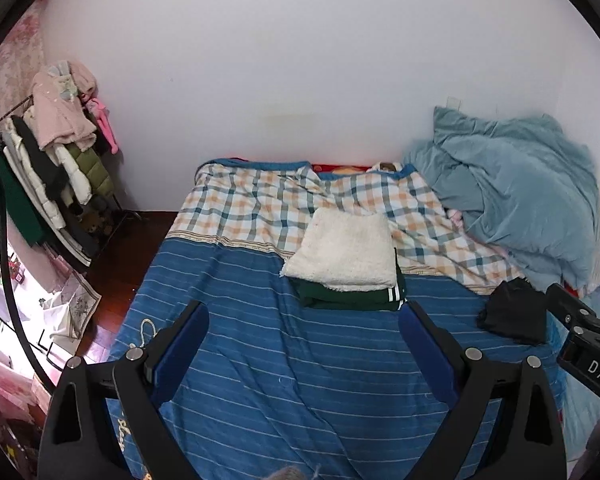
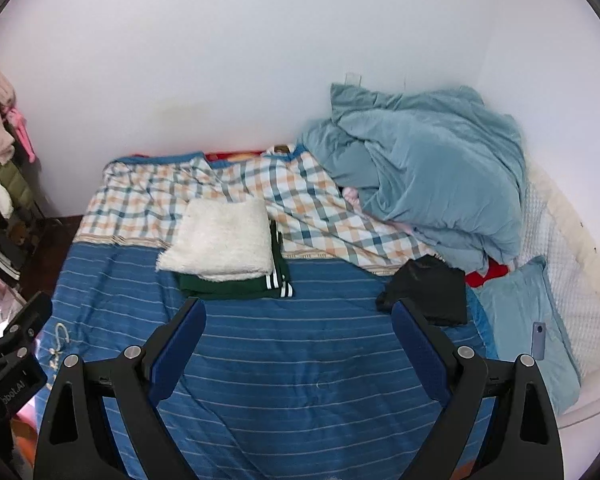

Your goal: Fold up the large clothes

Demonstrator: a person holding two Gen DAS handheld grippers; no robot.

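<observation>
— Done so far? 
— White fleece (image 1: 346, 254) folded, stacked on folded green garment (image 1: 352, 300), mid-bed (image 1: 260, 360).
— Left? 
— Probably the crumpled black garment (image 2: 426, 290) to the right.
— Grippers? 
— Left gripper (image 1: 304, 326) and right gripper (image 2: 300, 322) both spread, empty, above the bed.

My bed cover (image 1: 300, 380) is blue with thin white stripes, and beyond it lies a sheet (image 1: 240, 208) checked in white, orange and dark teal. On it I see a fluffy white folded garment (image 1: 348, 252) stacked on a dark green one (image 1: 340, 300) with white stripes at its edge, and a black garment (image 2: 428, 292) off to the right. The heaped duvet (image 2: 428, 168) and the pillow (image 2: 520, 320) are pale blue, my finger pads (image 2: 180, 348) deep blue on black frames.
</observation>
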